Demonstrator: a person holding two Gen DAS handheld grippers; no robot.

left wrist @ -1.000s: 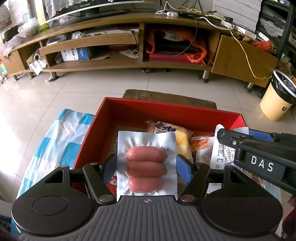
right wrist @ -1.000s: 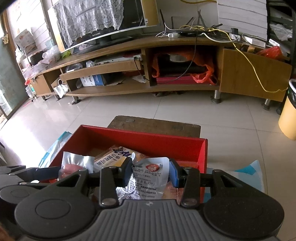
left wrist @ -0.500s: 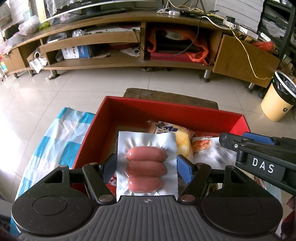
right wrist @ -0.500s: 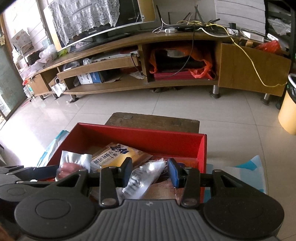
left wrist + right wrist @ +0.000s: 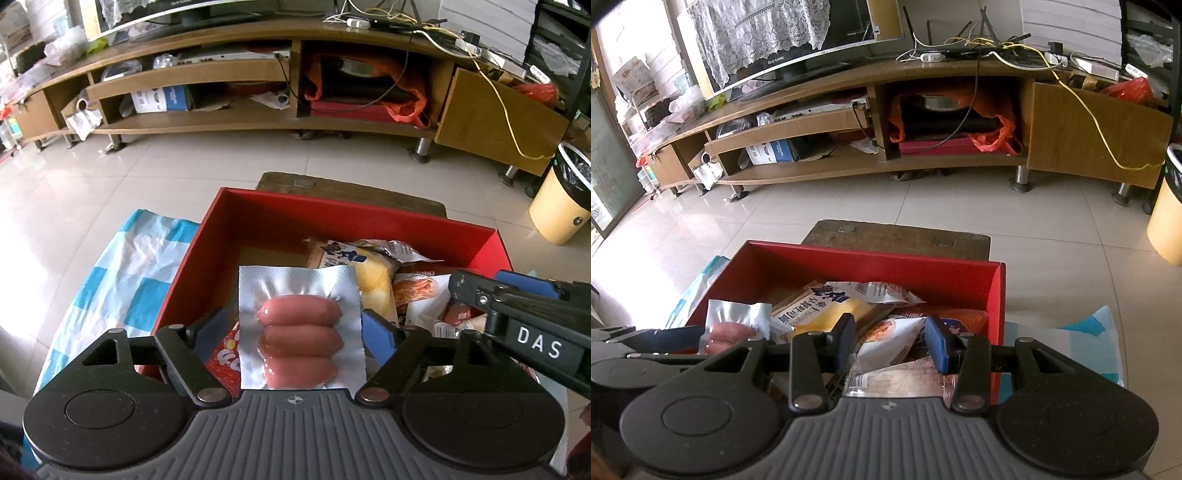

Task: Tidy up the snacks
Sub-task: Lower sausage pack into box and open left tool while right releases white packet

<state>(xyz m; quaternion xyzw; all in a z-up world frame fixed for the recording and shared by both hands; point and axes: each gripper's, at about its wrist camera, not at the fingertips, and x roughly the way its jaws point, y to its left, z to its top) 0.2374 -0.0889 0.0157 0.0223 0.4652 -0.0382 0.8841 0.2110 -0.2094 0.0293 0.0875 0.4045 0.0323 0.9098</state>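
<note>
Left wrist view: red box (image 5: 266, 225) on a low wooden stool (image 5: 332, 186), half filled with snack packets; bare floor of the box at its left, checked blue cloth (image 5: 122, 273) beside it. Sausage pack (image 5: 299, 328), three pink sausages in clear film, lies between the left gripper (image 5: 295, 328) jaws, which are opening, pads off its edges. Right gripper (image 5: 890, 341) angled down into the box, jaws narrow; whether they pinch the white packet (image 5: 886, 343) between them I cannot tell.

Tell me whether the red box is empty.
No, the red box holds several snack packs, among them a yellow packet.
</note>
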